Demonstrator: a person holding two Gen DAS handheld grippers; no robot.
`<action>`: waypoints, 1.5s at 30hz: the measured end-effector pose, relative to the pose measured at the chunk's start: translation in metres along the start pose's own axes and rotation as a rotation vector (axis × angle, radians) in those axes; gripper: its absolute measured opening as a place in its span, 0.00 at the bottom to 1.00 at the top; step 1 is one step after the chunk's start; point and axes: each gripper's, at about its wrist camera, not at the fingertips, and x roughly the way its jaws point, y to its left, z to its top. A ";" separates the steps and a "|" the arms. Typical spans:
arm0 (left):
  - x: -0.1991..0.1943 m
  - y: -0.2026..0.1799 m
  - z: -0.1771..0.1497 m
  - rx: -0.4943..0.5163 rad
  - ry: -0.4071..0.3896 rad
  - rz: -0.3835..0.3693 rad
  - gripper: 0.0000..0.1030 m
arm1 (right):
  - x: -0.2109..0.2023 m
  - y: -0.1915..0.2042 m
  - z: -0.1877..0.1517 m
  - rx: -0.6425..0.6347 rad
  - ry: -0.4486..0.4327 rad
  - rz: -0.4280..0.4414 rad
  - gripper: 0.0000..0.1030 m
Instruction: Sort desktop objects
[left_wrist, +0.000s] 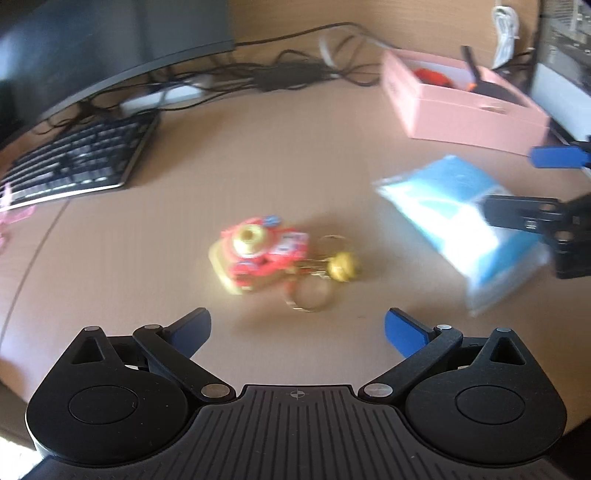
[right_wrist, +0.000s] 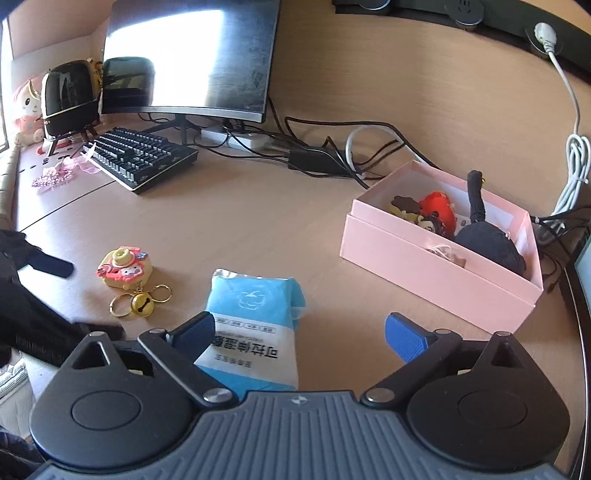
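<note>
Right tool (right_wrist: 299, 334) sits wide open at the bottom of its view, with the blue wet wipes pack (right_wrist: 255, 325) lying flat on the desk (right_wrist: 258, 229) between the pads, closer to the left one; can't tell if it touches. Left tool (left_wrist: 297, 328) is spread wide too, nothing in it. The red and yellow toy camera keychain (left_wrist: 258, 254) lies mid-frame just ahead of it, blurry. The pink box (right_wrist: 436, 273), toys inside, stands open at right.
</note>
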 end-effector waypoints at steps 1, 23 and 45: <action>0.000 0.000 0.000 -0.001 -0.006 -0.010 1.00 | 0.000 0.001 0.000 -0.002 -0.001 0.002 0.96; 0.012 -0.001 0.030 -0.044 -0.044 -0.141 1.00 | -0.007 -0.013 -0.004 0.030 -0.006 -0.044 0.96; 0.021 0.018 0.042 -0.111 -0.056 0.035 0.74 | -0.013 0.002 -0.006 -0.023 0.016 0.043 0.80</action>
